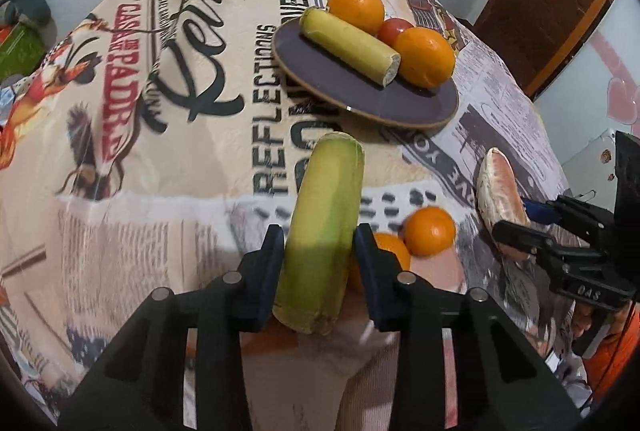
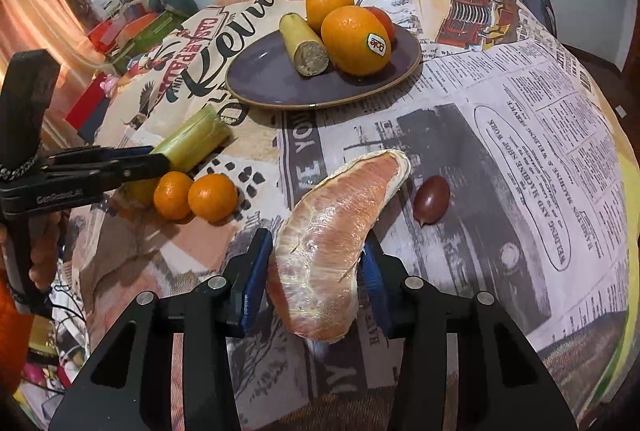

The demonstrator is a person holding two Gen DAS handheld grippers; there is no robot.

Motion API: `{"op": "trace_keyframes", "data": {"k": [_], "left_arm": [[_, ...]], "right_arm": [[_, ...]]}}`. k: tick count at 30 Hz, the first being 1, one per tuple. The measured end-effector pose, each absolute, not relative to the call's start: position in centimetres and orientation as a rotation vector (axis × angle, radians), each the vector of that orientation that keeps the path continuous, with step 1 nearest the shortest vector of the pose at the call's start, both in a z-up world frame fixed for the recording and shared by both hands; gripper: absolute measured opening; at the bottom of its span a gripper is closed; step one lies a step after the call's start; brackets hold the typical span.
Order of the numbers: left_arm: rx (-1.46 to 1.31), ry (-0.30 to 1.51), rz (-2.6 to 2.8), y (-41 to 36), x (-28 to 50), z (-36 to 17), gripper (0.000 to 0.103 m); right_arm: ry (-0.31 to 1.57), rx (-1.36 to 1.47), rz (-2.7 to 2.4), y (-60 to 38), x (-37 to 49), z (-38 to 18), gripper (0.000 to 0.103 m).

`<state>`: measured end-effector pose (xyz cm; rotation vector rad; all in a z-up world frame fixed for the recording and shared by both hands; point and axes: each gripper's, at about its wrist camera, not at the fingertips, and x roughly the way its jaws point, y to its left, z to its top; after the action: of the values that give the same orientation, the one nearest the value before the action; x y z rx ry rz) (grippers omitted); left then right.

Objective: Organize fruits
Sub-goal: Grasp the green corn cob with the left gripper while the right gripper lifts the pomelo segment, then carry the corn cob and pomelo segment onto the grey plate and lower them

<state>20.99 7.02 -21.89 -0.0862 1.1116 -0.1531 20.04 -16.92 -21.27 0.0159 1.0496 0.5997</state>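
Observation:
My left gripper [image 1: 318, 247] is shut on a green-yellow sugarcane piece [image 1: 322, 227], held above the table in front of the purple plate [image 1: 360, 99]. It also shows in the right wrist view [image 2: 192, 143]. My right gripper [image 2: 318, 255] is shut on a peeled pink pomelo segment [image 2: 336, 231], which also shows in the left wrist view [image 1: 500, 195]. The plate [image 2: 272, 79] holds a yellow sugarcane piece [image 2: 302, 43], two oranges [image 2: 354, 39] and a red tomato [image 2: 382, 17]. Two small mandarins [image 2: 196, 195] lie on the cloth.
A dark brown oval fruit [image 2: 431, 199] lies on the newspaper-print tablecloth [image 2: 500, 151] right of the pomelo. Coloured boxes [image 2: 132, 31] sit past the table's left edge. A wooden door [image 1: 548, 3] stands at the far right.

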Motion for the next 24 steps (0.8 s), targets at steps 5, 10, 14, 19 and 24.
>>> {"op": "trace_keyframes", "data": {"k": [5, 10, 14, 19, 24], "left_arm": [[-0.078, 1.115, -0.133, 7.1, 19.6, -21.7, 0.036], [-0.06, 1.124, -0.143, 6.8, 20.8, -21.5, 0.036], [-0.036, 1.122, -0.159, 6.2, 22.4, -21.7, 0.036], [-0.041, 1.134, -0.162, 6.1, 24.2, -22.7, 0.036], [-0.048, 1.14, -0.174, 6.0, 24.9, -23.5, 0.036]], "right_arm": [[1.06, 0.019, 0.602, -17.2, 19.8, -21.4, 0.041], [1.073, 0.031, 0.607, -17.2, 20.0, -21.6, 0.042], [1.076, 0.033, 0.593, -17.1, 20.5, -21.7, 0.042], [1.086, 0.05, 0.579, -17.2, 21.5, -22.3, 0.045], [1.064, 0.005, 0.571, -16.3, 22.0, -22.3, 0.046]]}}
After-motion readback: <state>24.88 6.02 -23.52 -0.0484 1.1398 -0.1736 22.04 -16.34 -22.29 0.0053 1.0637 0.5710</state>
